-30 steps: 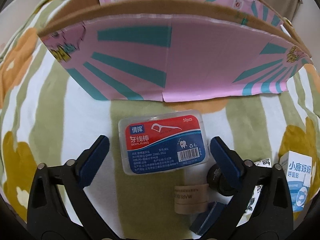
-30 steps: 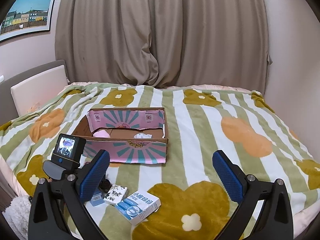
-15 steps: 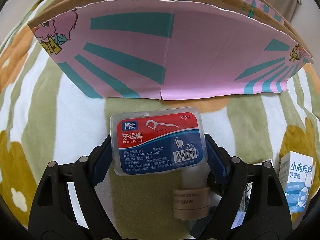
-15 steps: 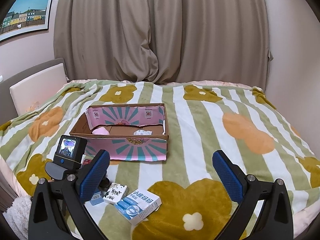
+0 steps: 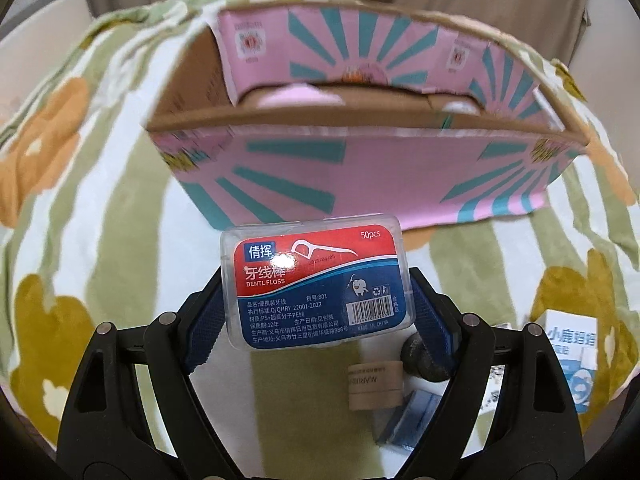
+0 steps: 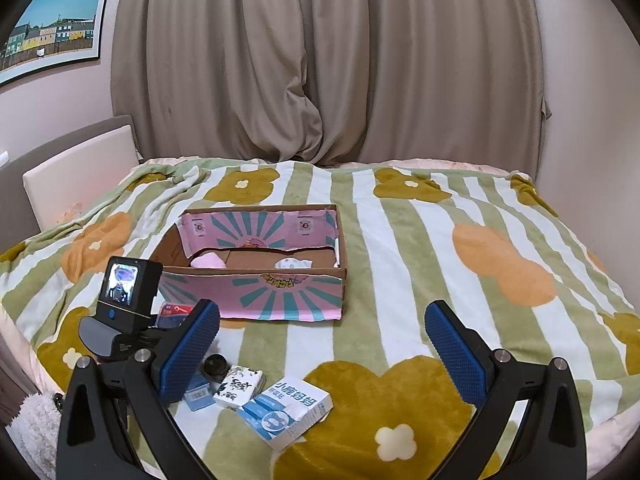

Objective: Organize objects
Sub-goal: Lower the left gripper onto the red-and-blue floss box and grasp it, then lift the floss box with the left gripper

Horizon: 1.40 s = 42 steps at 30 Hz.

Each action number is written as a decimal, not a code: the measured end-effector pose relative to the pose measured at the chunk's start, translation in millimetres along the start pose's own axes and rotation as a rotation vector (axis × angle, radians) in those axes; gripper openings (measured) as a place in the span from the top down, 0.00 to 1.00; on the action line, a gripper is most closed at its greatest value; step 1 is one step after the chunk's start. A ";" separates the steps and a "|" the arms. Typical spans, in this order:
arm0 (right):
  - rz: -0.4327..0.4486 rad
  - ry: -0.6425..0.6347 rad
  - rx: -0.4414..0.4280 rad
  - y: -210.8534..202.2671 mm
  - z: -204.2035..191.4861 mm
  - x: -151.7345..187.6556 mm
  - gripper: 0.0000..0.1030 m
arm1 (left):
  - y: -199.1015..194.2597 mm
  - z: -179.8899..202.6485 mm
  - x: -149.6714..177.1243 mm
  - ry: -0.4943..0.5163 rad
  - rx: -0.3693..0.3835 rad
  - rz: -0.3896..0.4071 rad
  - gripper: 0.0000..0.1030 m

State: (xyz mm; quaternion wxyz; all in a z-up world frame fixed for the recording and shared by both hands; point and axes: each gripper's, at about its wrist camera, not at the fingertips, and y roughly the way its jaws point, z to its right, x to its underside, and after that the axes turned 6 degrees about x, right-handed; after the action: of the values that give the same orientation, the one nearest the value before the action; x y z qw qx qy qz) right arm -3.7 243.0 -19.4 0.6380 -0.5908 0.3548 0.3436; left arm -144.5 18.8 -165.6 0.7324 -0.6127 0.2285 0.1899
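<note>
The left gripper (image 5: 316,312) is clamped on the floss box (image 5: 316,280), held above the blanket (image 5: 100,240) just short of the carton's (image 5: 360,168) near wall. Nearer than the carton lie a tape roll (image 5: 374,386), a black cap (image 5: 420,358) and a blue-white box (image 6: 286,412). The right gripper (image 6: 320,350) hangs spread wide and empty, well short of the carton

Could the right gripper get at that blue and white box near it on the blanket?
Probably yes. The right gripper is open and holds nothing, and the blue and white box lies on the blanket just below it with nothing on top; the small patterned box beside it crowds one side.
</note>
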 end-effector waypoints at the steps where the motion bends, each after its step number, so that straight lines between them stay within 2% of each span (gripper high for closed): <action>1: 0.000 0.000 -0.003 -0.1 -1.6 -0.2 0.00 | -0.8 1.8 0.9 0.000 0.003 0.012 0.20; 6: 0.005 0.005 -0.026 -0.6 -6.9 -1.5 0.00 | -39.3 -1.4 -9.9 0.022 0.004 0.090 0.20; 14: 0.021 -0.005 -0.059 -6.7 -21.2 -4.5 0.00 | -127.5 1.5 -23.2 0.054 -0.010 0.290 0.20; 25: 0.039 -0.039 -0.067 -14.7 -35.7 -6.2 0.01 | -237.7 15.6 -10.7 0.092 -0.010 0.504 0.20; 36: 0.020 -0.064 -0.082 -10.9 -50.2 0.2 0.01 | -265.9 14.7 -0.4 0.087 -0.012 0.550 0.20; 42: -0.066 -0.113 -0.122 23.8 -75.1 22.1 0.01 | -263.5 12.5 2.1 0.087 -0.020 0.542 0.20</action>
State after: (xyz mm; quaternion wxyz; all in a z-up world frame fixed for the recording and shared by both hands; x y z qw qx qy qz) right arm -16.3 170.0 -54.3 0.6309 -0.6197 0.2768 0.3760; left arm 5.6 -15.6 48.6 0.6383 -0.5439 0.4134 0.3548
